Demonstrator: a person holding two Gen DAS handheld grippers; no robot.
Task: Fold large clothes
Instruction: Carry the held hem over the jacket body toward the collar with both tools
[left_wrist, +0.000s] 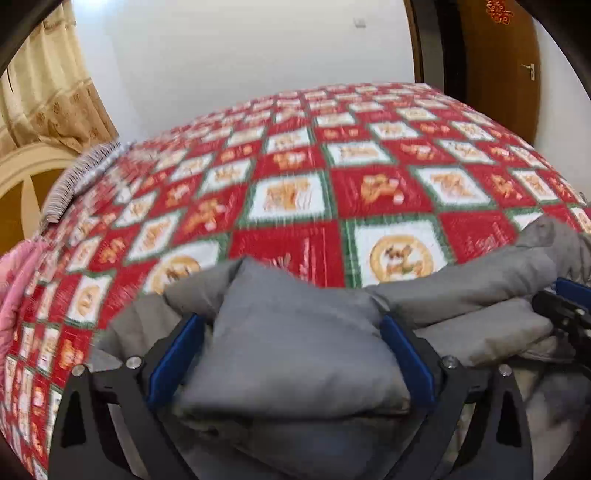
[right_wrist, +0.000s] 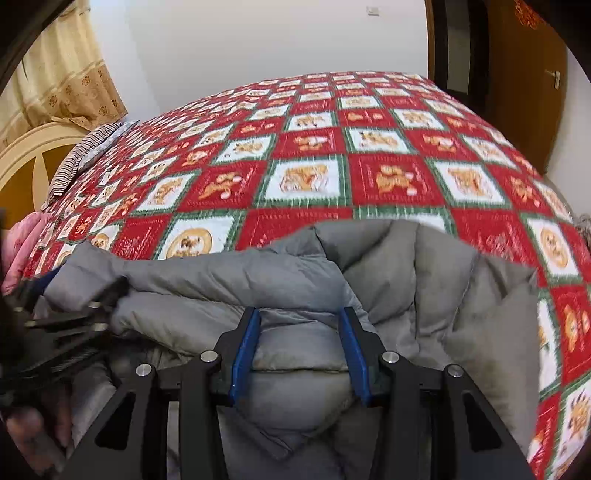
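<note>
A grey padded jacket lies bunched at the near edge of a bed with a red, white and green checked quilt. My left gripper has its blue pads on either side of a thick fold of the jacket and grips it. My right gripper is likewise closed on a padded fold of the same jacket. The right gripper shows at the right edge of the left wrist view; the left gripper shows blurred at the left of the right wrist view.
A striped pillow and pink bedding lie at the bed's left side by a cream headboard. Beige curtains hang at the left. A brown door stands at the far right.
</note>
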